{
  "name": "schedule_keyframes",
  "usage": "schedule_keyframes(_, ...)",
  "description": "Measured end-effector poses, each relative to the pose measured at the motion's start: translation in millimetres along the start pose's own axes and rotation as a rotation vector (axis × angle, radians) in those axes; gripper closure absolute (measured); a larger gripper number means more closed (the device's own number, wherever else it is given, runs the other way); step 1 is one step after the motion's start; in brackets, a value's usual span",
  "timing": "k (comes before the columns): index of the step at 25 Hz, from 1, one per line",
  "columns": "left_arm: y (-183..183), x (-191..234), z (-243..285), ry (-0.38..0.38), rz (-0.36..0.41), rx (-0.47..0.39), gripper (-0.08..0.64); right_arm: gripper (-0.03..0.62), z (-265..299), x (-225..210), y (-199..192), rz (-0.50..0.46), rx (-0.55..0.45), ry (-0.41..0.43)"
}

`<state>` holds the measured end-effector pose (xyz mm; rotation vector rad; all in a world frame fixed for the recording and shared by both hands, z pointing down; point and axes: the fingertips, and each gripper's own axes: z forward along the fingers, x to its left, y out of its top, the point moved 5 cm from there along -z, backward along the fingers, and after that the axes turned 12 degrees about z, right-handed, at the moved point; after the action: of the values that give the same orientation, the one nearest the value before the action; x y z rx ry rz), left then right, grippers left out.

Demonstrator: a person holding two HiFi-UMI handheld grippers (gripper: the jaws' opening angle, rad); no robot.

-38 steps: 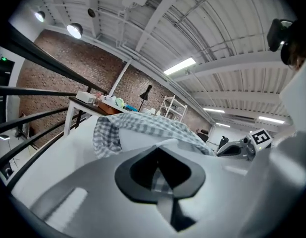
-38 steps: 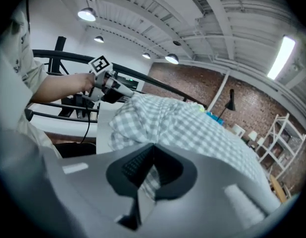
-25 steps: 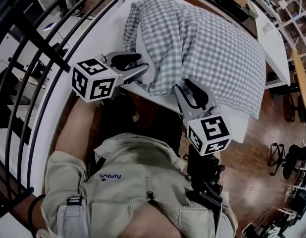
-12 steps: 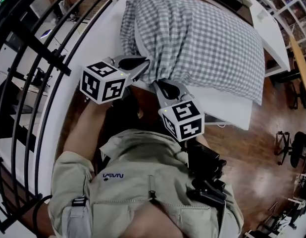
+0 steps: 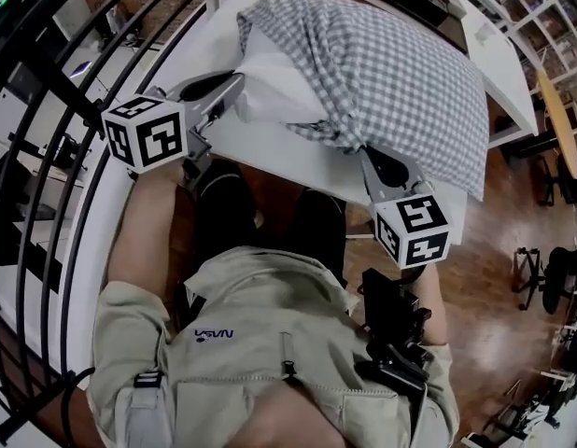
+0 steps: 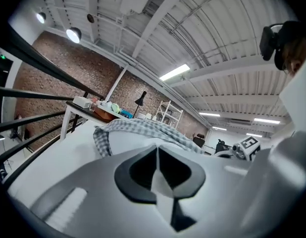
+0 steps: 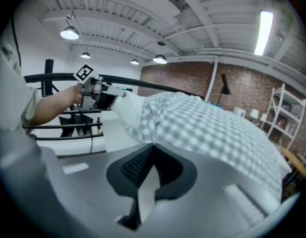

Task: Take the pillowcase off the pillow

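Left gripper is pressed together on the bare white corner of the pillow, at the left end of the table; right gripper pinches the near hem of the checked pillowcase. Pillow's long axis runs left to right, case mouth facing left, so the coming pull likely parts them along it: pillow leftward, case rightward

— What pattern's on the pillowcase?
— Grey-and-white check; the pillow is plain white, like the table.
— And the floor?
— Brown wood grain; the railing is black, the jacket beige.
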<state>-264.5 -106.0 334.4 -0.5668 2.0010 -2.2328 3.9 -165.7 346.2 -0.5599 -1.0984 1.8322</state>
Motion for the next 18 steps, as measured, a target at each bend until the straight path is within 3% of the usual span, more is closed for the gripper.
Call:
schedule_keyframes(4,-32,3,-8,-0.005,-0.084,0.011,0.546,0.586,7,-48,-15,-0.004,0.065,-0.160)
schedule_keyframes(8,-81,-2,-8,-0.033,-0.198,0.056,0.546,0.586,32,-53,-48,0.006,0.151,-0.184)
schedule_keyframes(10,-88,-6,-9,-0.052,-0.214,0.058,0.543,0.585,37,-50,-50,-0.002,0.151,-0.177)
schedule_keyframes(14,-64,-26,-8,-0.090,-0.103,0.034,0.476,0.550,23,-51,-36,0.024,0.134,-0.089)
schedule_keyframes(18,-19,-33,-21,-0.089,-0.005,-0.058,0.398,0.532,-11,-35,6,0.099,0.036,0.127)
